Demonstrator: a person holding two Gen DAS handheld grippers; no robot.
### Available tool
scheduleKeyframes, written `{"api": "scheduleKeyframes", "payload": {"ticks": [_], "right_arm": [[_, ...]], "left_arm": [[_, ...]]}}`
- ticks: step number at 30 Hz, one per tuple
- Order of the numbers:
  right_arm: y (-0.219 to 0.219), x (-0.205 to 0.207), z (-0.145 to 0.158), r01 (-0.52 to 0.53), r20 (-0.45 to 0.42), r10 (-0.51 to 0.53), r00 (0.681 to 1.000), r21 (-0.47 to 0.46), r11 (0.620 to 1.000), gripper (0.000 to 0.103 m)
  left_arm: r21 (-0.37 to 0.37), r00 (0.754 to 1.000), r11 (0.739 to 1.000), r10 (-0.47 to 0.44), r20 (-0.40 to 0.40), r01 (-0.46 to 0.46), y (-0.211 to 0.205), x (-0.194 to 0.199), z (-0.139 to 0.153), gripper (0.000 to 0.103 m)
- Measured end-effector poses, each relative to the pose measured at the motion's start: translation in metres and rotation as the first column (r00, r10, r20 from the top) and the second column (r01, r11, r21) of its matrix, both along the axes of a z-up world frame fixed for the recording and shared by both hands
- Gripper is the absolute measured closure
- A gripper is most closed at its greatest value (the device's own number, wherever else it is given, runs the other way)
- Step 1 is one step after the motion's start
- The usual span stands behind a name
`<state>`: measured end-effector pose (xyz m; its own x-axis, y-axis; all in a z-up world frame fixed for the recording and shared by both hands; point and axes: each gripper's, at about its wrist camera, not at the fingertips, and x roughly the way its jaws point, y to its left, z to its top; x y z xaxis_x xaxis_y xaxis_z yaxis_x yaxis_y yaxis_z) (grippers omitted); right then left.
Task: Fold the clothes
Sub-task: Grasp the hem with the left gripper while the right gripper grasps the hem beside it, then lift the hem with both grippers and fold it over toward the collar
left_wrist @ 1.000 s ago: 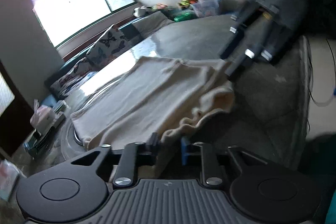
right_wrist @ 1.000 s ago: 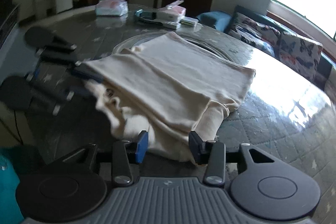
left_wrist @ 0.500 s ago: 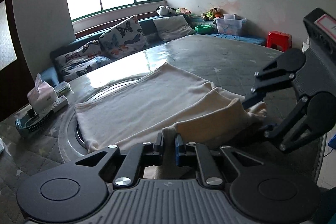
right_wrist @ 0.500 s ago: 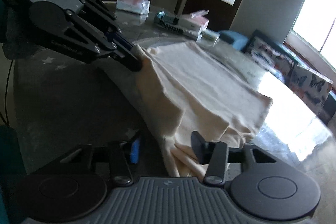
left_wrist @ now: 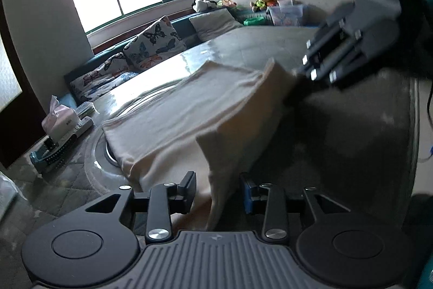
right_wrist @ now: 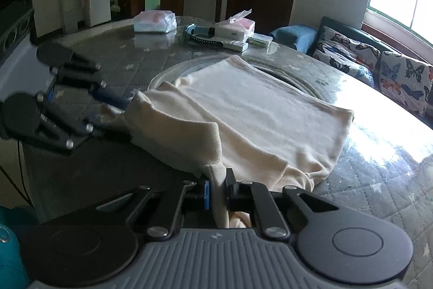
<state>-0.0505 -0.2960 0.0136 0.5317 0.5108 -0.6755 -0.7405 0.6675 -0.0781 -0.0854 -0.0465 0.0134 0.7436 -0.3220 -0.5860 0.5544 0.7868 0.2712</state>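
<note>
A cream garment lies partly folded on the grey quilted table; it also shows in the right wrist view. My left gripper stands with its jaws apart around a raised fold of the cloth. My right gripper is shut on the garment's near corner and holds it up off the table. The right gripper shows blurred in the left wrist view at the cloth's far corner. The left gripper shows in the right wrist view at the cloth's left corner.
A tissue box, a comb and a plastic-wrapped pack stand at the table's far side. A round glass turntable lies under the garment. Butterfly cushions line a bench by the window.
My right gripper has shut on the garment's corner. My left gripper's jaws have parted from shut. The cloth's near edge has been lifted into a raised fold.
</note>
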Motion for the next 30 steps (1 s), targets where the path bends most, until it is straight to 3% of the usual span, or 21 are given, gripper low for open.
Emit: {"api": "scheduleKeyframes", "payload": {"ticks": [1,4,5,7,16,20,26,30], "right_arm": [[0.000,0.000,0.001,0.003,0.003,-0.003,1.000,0.001,1.000,0.094],[0.001,0.000,0.001,0.010,0.016,-0.010,1.000,-0.001,1.000,0.094],[0.001,-0.001,0.000,0.012,0.021,-0.012,1.000,-0.002,1.000,0.095],[0.001,-0.004,0.000,0.020,0.028,-0.020,0.999,0.002,1.000,0.096],[-0.008,-0.035,0.025,-0.002,0.090,-0.001,0.996,0.033,0.999,0.097],[-0.016,-0.067,0.041,-0.044,0.085,0.041,0.996,0.034,0.998,0.097],[-0.020,-0.107,0.044,-0.086,0.027,0.085,0.996,0.022,0.996,0.097],[-0.018,-0.104,0.045,-0.085,0.027,0.085,0.996,0.009,0.996,0.097]], "left_arm": [[0.016,1.000,1.000,0.001,0.006,-0.001,0.000,-0.001,-0.002,0.066],[0.040,0.999,0.999,0.011,0.031,-0.012,0.001,-0.003,-0.006,0.083],[0.035,0.999,0.999,0.016,0.031,-0.018,0.002,-0.003,-0.005,0.091],[0.008,0.999,1.000,0.023,0.025,-0.024,0.005,-0.003,0.000,0.096],[-0.107,1.000,0.994,0.007,0.019,-0.005,0.024,-0.034,0.042,0.098],[-0.119,0.999,0.992,-0.038,0.007,0.039,0.028,-0.063,0.055,0.098],[-0.156,0.999,0.987,-0.040,-0.018,0.037,0.030,-0.086,0.056,0.098],[-0.163,1.000,0.986,-0.023,-0.020,0.019,0.028,-0.075,0.055,0.098]]}}
